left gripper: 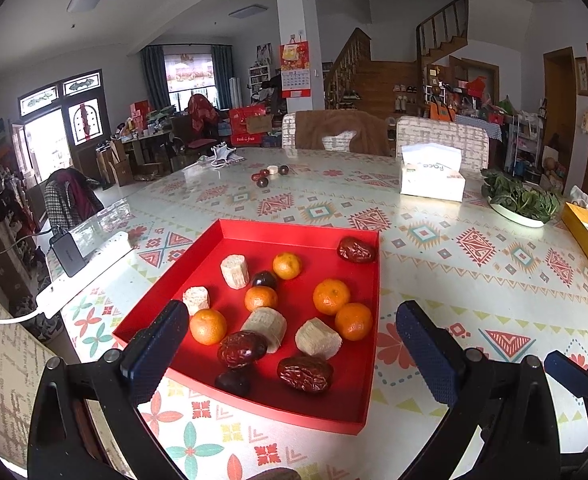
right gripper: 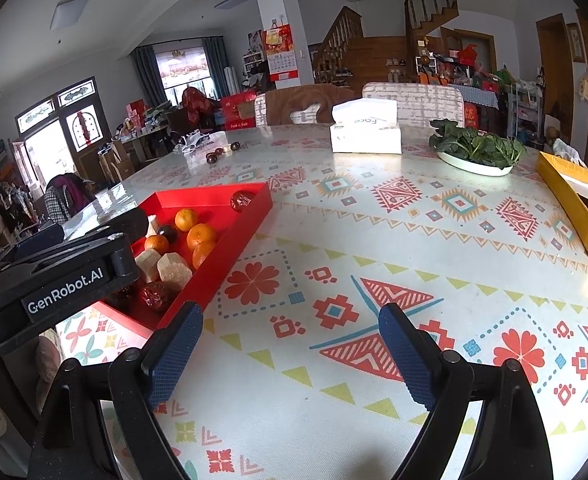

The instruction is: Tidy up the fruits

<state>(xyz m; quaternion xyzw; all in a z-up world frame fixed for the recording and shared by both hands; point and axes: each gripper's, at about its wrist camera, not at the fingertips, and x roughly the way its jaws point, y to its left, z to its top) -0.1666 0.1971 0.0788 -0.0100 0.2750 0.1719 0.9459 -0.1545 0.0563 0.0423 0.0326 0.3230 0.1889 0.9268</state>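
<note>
both grippers, left gripper (left gripper: pixel 292 334) and right gripper (right gripper: pixel 290 344), are hanging open and empty, fruits sitting crowded in the red tray (left gripper: pixel 294 228) at frame center on the desk (left gripper: pixel 453 264), so a grab is risking nudging neighbouring tangerines (left gripper: pixel 331 296) rolling.

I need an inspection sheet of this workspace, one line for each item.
Surface: table with a patterned cloth.
Job's things: red tray holding five mandarins, three red dates, four pale chunks and two dark round fruits.
Clutter: tissue box, plate of greens, yellow box, small dark fruits far off.
Grippers: left gripper open above the tray; right gripper open over bare cloth.
Cables: white power strip with a charger, at the table's left edge.
Surroundings: chairs, staircase, crowded room.
</note>
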